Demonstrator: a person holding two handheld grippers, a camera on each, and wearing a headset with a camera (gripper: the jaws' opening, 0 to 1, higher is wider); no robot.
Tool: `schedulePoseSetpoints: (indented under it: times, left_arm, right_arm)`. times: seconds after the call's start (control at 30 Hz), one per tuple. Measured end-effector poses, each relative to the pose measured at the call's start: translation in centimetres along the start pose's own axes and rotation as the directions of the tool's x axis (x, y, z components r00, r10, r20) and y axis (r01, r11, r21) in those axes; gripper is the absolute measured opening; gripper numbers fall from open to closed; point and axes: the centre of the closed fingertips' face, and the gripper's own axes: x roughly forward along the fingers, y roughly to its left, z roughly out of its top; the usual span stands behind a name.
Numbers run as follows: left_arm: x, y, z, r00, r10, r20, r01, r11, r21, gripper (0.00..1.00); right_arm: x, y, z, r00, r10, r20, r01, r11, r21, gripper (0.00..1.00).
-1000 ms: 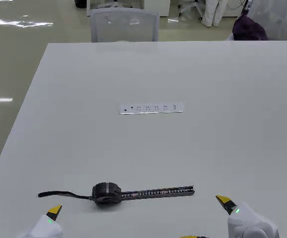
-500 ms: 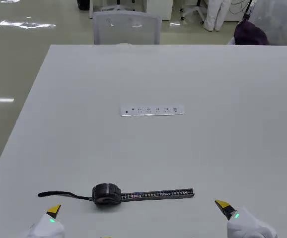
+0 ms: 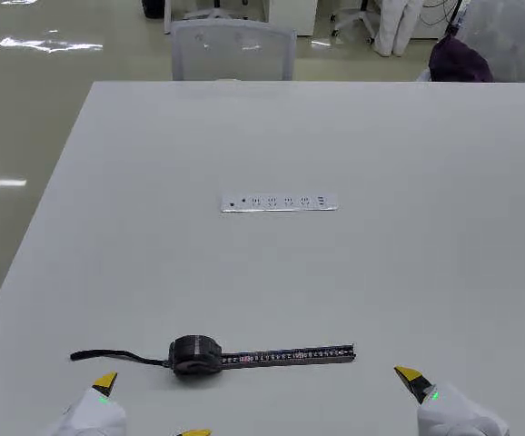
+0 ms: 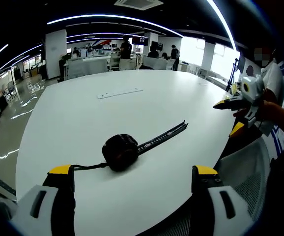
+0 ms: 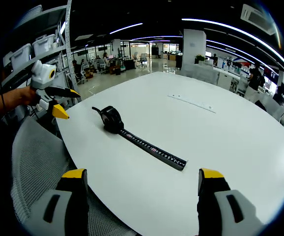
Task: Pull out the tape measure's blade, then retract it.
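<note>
Tape measure [image 3: 195, 355]: round black case, dark blade [image 3: 290, 354] drawn out to the right, black strap [image 3: 113, 355] trailing left. Lies at lower centre of the head view, between and just above the left gripper [image 4: 132, 170] and right gripper [image 5: 142, 173], touched by neither. Both sets of jaws stand wide apart, empty. White table [image 3: 381, 136]; white socket strip [image 3: 279, 203] at mid-frame; grey chair [image 3: 232, 50] at top.

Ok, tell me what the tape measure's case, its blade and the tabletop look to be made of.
Case: matt black, rounded, no glare; likely plastic, perhaps rubber-coated.
Blade: thin, flat dark strip with pale printed marks, lying straight; probably coated steel, though the look leaves it open.
Tabletop: smooth white with a soft sheen; likely laminate.
</note>
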Motion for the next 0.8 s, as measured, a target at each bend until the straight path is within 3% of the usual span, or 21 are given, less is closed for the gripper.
schedulePoseSetpoints:
  times: [0.4, 0.8]
  left_arm:
    - [1.2, -0.7, -0.5, 0.9997, 0.016, -0.015, -0.017, 1.0, -0.022, 0.95]
    - [3.1, -1.3, -0.7, 0.9994, 0.031, -0.014, -0.032, 0.997, -0.068, 0.94]
  right_arm:
    - [0.5, -0.4, 0.1, 0.999, 0.036, 0.025, -0.035, 0.998, -0.051, 0.91]
    - [1.3, -2.3, -0.4, 0.9971, 0.07, 0.03, -0.067, 0.993, -0.1, 0.82]
